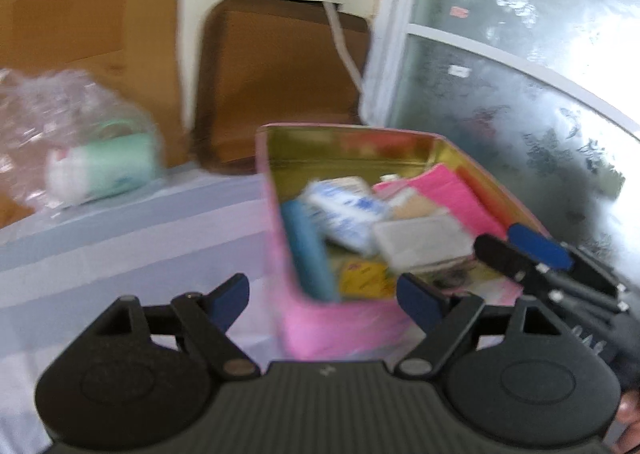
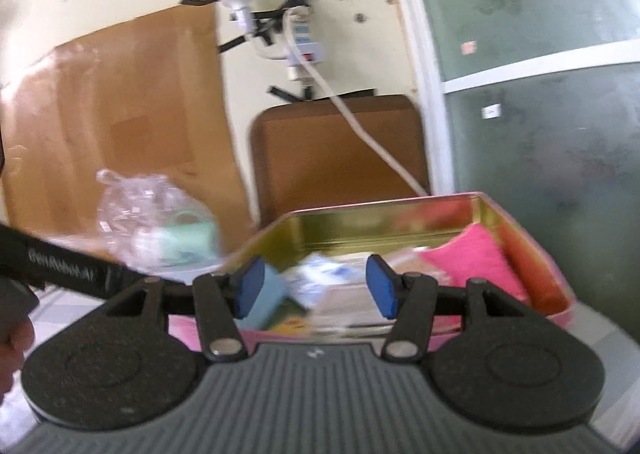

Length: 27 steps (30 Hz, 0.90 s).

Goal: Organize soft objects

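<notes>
your left gripper (image 1: pixel 323 296) & right gripper (image 2: pixel 316 286) both hang spread, empty, at the near edge of the pink tin (image 1: pixel 320 318) on the striped cloth (image 1: pixel 120 246); pink towel (image 1: pixel 452 194) lies inside, far right; bagged roll (image 1: pixel 104 170) well left.

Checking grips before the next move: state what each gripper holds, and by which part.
Nothing is held. The left gripper and the right gripper are both open and empty, poised at the pink tin of soft items.
</notes>
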Each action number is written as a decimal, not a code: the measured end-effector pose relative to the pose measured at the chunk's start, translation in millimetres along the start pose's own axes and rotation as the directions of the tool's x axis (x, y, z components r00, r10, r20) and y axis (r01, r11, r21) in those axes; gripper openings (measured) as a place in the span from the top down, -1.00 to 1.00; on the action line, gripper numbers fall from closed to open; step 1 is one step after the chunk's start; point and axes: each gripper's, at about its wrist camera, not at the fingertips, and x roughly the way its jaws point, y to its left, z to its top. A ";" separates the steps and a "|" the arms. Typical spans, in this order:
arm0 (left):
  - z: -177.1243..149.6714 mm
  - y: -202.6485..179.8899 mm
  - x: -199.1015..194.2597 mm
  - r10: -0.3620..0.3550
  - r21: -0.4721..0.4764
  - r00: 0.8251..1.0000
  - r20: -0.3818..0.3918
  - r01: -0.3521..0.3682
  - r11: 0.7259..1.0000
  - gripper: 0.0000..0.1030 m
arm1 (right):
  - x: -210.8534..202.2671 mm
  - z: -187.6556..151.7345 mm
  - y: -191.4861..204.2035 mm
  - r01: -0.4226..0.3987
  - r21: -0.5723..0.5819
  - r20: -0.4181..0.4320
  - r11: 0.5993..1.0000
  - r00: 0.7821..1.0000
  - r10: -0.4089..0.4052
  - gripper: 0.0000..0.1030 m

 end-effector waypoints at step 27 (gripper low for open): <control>-97.4 101.2 -84.4 0.325 -0.154 0.945 0.028 -0.317 0.936 -0.99 | -5.2 -38.7 120.7 -0.126 -0.010 -0.140 0.992 0.983 0.123 -0.25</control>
